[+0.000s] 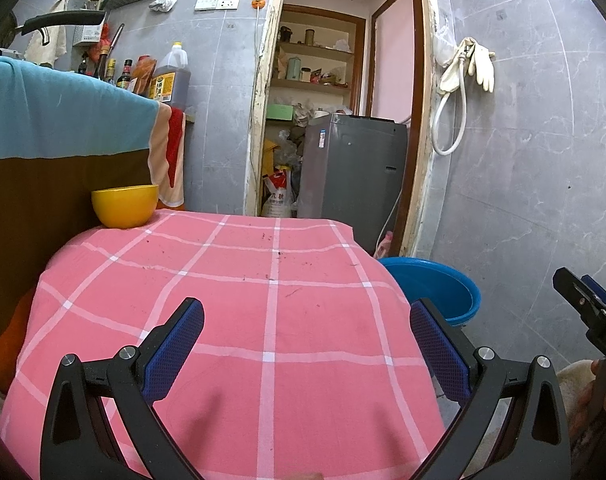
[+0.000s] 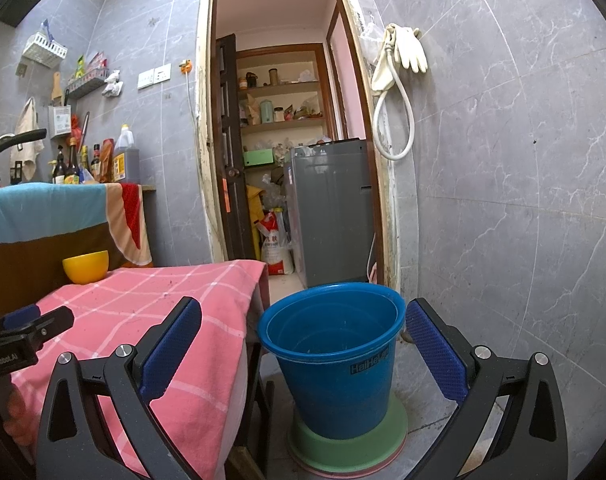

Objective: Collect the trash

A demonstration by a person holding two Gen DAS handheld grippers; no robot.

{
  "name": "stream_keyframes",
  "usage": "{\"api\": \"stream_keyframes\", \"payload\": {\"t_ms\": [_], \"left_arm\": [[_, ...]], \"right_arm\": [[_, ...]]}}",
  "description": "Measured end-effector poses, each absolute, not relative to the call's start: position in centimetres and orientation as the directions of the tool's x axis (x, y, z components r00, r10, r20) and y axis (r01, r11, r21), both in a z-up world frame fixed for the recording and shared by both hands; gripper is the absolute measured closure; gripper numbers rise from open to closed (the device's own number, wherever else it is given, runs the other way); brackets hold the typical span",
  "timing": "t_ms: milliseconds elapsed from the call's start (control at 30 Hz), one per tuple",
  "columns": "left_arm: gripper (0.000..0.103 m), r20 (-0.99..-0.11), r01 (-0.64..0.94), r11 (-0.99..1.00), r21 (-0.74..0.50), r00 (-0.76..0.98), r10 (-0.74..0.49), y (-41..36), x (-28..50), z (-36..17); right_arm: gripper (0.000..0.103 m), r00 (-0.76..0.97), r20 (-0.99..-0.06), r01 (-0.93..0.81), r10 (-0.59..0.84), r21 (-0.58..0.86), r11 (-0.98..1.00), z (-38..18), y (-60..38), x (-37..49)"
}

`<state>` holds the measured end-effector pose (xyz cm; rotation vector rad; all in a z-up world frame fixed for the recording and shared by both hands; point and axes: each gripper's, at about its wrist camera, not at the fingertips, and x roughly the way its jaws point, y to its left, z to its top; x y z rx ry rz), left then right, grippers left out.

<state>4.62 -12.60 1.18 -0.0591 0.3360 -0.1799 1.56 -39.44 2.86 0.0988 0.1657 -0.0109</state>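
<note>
Bucket (image 2: 335, 364) beside table empty; yellow bowl (image 1: 124, 206) on cloth

A blue bucket (image 2: 333, 364) stood upright on the floor just beside the table's right edge, resting on a green disc (image 2: 349, 446) with a pink rim showing beneath it. Its mouth was open, and the inside looked empty, though the bottom was dim and hard to read. A dark label with pale lettering sat on its outer wall. On the pink checked cloth (image 1: 231, 320) lay small dark crumbs (image 1: 278, 255), scattered thinly across the far half, most of them near the middle white stripe, a few toward the right edge.
</note>
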Motion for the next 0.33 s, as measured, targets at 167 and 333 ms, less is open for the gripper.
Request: {"api": "stream_keyframes", "payload": {"t_ms": [167, 333], "left_arm": [[0.002, -0.322, 0.161, 0.984, -0.079, 0.930, -0.178, -12.33, 4.72, 1.29], [0.002, -0.327, 0.167, 0.982, -0.082, 0.927, -0.185, -12.38, 4.79, 1.34]], "right_arm": [[0.000, 0.986, -0.165, 0.019, -0.003, 0.097, 0.995, 2.89, -39.35, 1.50], [0.000, 0.986, -0.165, 0.020, -0.004, 0.098, 0.995, 2.81, -39.31, 1.40]]}}
